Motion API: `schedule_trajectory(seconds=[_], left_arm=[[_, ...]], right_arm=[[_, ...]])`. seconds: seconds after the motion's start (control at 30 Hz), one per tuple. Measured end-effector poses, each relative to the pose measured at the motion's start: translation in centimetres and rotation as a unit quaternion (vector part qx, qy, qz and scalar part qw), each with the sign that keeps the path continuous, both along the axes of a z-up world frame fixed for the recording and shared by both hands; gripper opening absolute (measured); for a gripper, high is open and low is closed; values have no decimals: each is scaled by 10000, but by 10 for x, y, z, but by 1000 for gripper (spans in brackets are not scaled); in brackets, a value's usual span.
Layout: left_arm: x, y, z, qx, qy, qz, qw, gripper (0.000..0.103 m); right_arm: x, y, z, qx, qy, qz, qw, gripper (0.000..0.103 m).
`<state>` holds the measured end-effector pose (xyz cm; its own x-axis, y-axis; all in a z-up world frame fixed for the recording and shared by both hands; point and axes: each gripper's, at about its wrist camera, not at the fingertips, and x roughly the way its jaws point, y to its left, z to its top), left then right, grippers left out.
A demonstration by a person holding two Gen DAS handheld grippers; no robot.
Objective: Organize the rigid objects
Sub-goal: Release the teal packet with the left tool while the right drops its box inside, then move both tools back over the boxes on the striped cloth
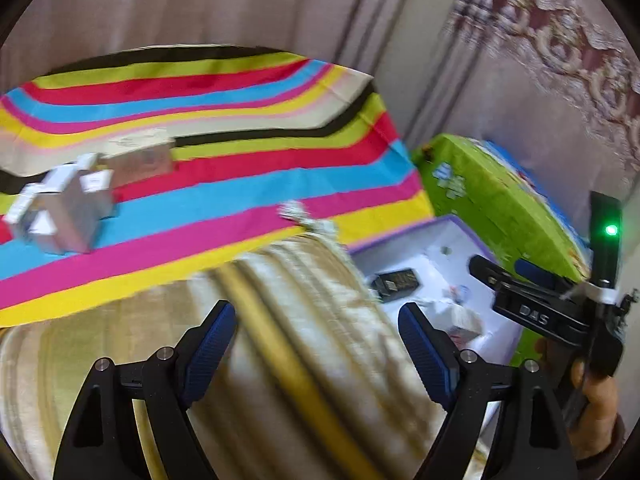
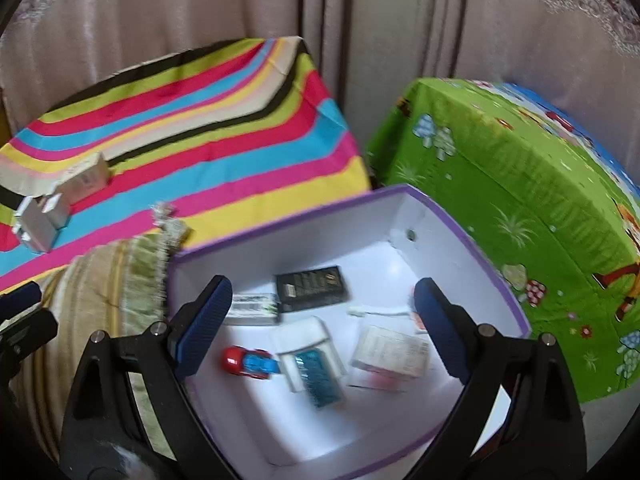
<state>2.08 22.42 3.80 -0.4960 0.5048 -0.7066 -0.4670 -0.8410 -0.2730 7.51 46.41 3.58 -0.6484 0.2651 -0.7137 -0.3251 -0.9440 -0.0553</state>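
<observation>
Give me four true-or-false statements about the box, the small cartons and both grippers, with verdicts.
1. The red and blue toy car lies inside the purple-rimmed white box. True.
2. The right gripper grips the flat black packet. False: its jaws are open and empty above the box.
3. Small white cartons rest on the striped cloth. True.
4. The left gripper holds a carton. False: it is open and empty.

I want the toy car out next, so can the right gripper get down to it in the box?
Probably yes. The right gripper is open and empty above the lidless box, and the toy car lies uncovered on its floor, apart from the packets.
</observation>
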Motion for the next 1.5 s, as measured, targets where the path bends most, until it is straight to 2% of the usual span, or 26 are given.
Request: schedule_trajectory(seconds=[0.13, 0.37, 0.53, 0.73, 0.83, 0.93, 1.2, 1.5], left_arm=[[-5, -36, 3, -50, 143, 453, 9989, 84], [-15, -110, -8, 142, -120, 1333, 9909, 84], [-22, -149, -19, 337, -358, 1772, 9829, 80], [-33, -172, -19, 352, -352, 1994, 9787, 79], [-45, -189, -21, 297, -405, 2192, 9744, 73], [-59, -204, -25, 316, -537, 2316, 9708, 73], [-105, -234, -32, 89, -759, 2630, 9618, 73], [-157, -247, -40, -284, -894, 2667, 9592, 73]], right_arm=[[-8, -29, 1, -87, 11, 357, 9993, 94], [-22, -86, -10, -426, -168, 1121, 9926, 94], [-30, -121, -14, -318, -254, 1509, 9877, 94], [-38, -150, -17, -108, -346, 1795, 9831, 94], [-40, -157, -18, -95, -368, 1880, 9814, 94], [-44, -164, -21, -83, -401, 1922, 9805, 94], [-50, -174, -22, 13, -450, 1982, 9791, 94], [-65, -189, -21, 27, -516, 2191, 9743, 94]])
